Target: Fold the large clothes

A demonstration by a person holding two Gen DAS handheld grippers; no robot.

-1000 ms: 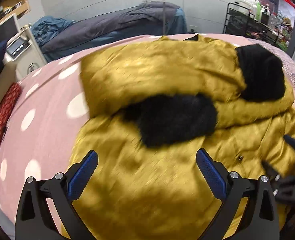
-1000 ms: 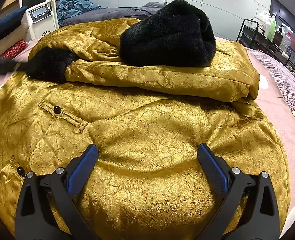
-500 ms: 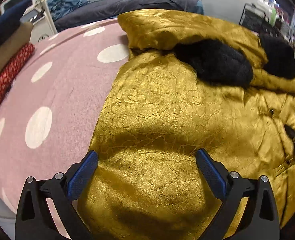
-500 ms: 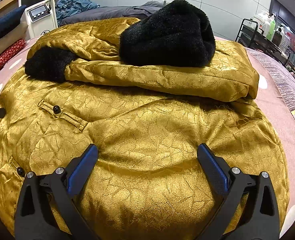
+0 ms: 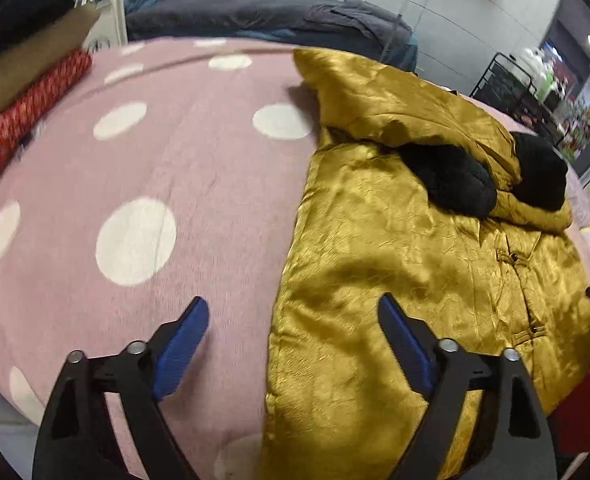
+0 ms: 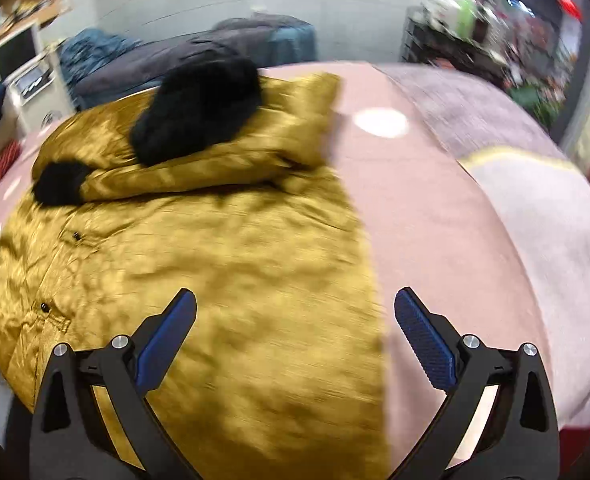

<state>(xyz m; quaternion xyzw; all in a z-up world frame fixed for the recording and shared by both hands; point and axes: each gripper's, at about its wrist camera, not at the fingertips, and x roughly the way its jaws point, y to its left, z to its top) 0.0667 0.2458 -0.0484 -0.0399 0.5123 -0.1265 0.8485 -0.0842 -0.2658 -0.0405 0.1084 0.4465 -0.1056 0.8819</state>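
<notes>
I see the gold jacket [image 5: 395,264] lying flat on the pink dotted bed [image 5: 135,184], sleeves with black fur cuffs [image 5: 451,176] already crossed over the jacket's upper part. My left tongs [image 5: 293,340] straddle the jacket's left side edge near the hem, jaws closing, nothing pinched yet, one pad over jacket, one over bare bed. My right tongs [image 6: 295,332] are spread wide over the jacket's right side edge, holding nothing. To do this step well, I'd say drop both low, grab matching hem corners square, catch both fabric layers, then lift evenly toward the cuffs. Bare bed lies open on both sides of the jacket; the bed's near edge sits close below the hem, so little room there.
</notes>
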